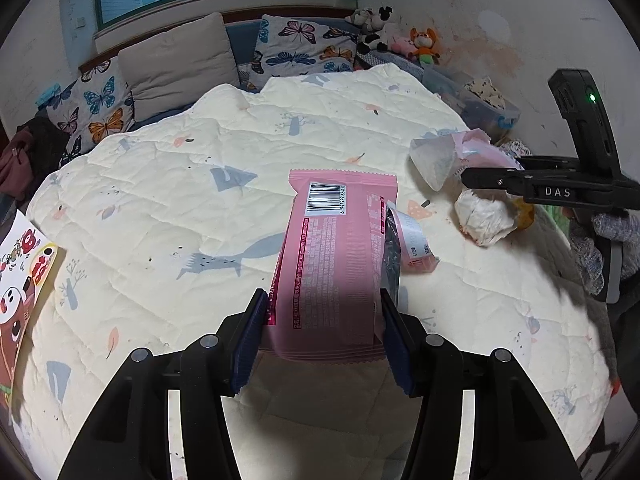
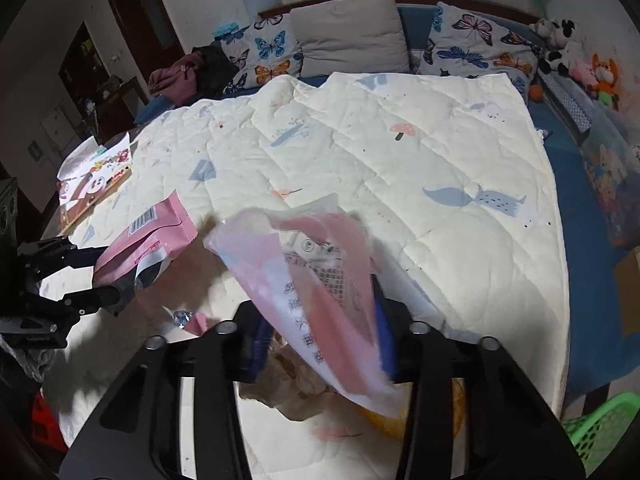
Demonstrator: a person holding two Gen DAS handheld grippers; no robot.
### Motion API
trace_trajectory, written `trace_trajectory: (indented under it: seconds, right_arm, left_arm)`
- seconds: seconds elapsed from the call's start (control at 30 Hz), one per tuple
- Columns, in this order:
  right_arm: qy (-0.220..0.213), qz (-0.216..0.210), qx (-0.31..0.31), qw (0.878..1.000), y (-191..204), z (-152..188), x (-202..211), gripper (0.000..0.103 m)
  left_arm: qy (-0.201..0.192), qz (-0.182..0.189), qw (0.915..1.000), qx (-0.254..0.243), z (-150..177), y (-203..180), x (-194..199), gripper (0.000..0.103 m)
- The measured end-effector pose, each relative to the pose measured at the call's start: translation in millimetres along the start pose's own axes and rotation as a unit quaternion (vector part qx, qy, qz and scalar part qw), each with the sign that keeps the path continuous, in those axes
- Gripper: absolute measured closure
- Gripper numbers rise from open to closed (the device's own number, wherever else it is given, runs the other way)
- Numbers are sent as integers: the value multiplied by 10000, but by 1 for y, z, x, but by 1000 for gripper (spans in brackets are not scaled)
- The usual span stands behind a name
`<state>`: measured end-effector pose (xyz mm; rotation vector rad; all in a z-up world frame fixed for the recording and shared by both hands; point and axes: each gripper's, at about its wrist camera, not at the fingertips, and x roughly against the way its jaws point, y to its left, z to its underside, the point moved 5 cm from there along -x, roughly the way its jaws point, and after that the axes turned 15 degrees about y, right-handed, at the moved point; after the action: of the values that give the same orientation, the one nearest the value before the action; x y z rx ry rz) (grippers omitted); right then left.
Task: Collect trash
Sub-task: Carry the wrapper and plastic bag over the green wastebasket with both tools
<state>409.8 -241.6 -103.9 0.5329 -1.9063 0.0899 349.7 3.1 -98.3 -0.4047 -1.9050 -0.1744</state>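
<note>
My left gripper is shut on a pink snack wrapper with a barcode, held above the cream quilt; it also shows in the right wrist view. My right gripper is shut on a pink and white plastic bag, also seen in the left wrist view. A crumpled white tissue lies on the quilt under the right gripper, next to something orange. A small torn pink wrapper lies beside the held wrapper.
A cartoon-printed paper sheet lies at the quilt's left edge. Butterfly pillows and plush toys line the headboard. A green basket stands at the bed's right. Clothes are heaped far left.
</note>
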Motion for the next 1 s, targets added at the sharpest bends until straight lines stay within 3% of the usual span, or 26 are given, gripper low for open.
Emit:
trace_trajectory:
  seconds: [0.07,0.5,1.0]
  right_arm:
    - [-48,-14,-31,10000,0,2,4,68]
    - [-631,-138,-242,9976,5,38,66,69]
    - [-940,214,-1166,9885,-34,143,131,68]
  left_arm:
    - [-35,25,10000,25,0,0,4,50]
    - [-336,281,9990,-30,12,-27,44,50]
    - [-573,610,9945,-629,32,-106,77,50]
